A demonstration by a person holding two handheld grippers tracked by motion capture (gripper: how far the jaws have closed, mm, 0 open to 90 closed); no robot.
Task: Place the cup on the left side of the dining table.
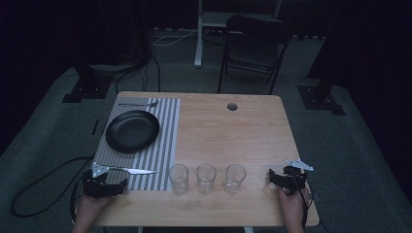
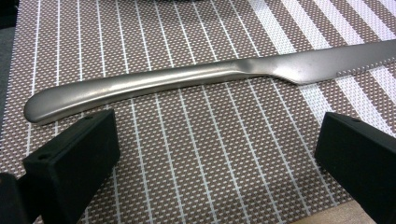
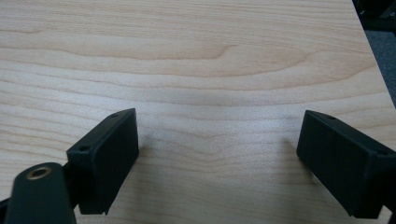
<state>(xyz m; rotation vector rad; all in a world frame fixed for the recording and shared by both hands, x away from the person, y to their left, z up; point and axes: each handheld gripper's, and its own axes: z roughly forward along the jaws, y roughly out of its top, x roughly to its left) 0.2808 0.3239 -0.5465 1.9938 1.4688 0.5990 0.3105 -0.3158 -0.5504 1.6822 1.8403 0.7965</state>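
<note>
A steel table knife (image 1: 138, 170) lies on the striped placemat (image 1: 165, 131) near the table's front left. In the left gripper view the knife (image 2: 187, 79) lies crosswise just beyond the jaws, handle end at the left. My left gripper (image 1: 104, 183) rests at the mat's front edge, open, with nothing between its jaws (image 2: 217, 154). My right gripper (image 1: 286, 178) sits on bare wood at the front right, also open and empty (image 3: 217, 154). A black plate (image 1: 132, 131) sits on the mat, and a fork (image 1: 138, 104) lies at the mat's far edge.
Three clear glasses (image 1: 206, 177) stand in a row along the front of the wooden table (image 1: 233, 131), between the two grippers. A round cable hole (image 1: 232, 106) is near the far edge. A folding chair (image 1: 255, 46) stands beyond the table.
</note>
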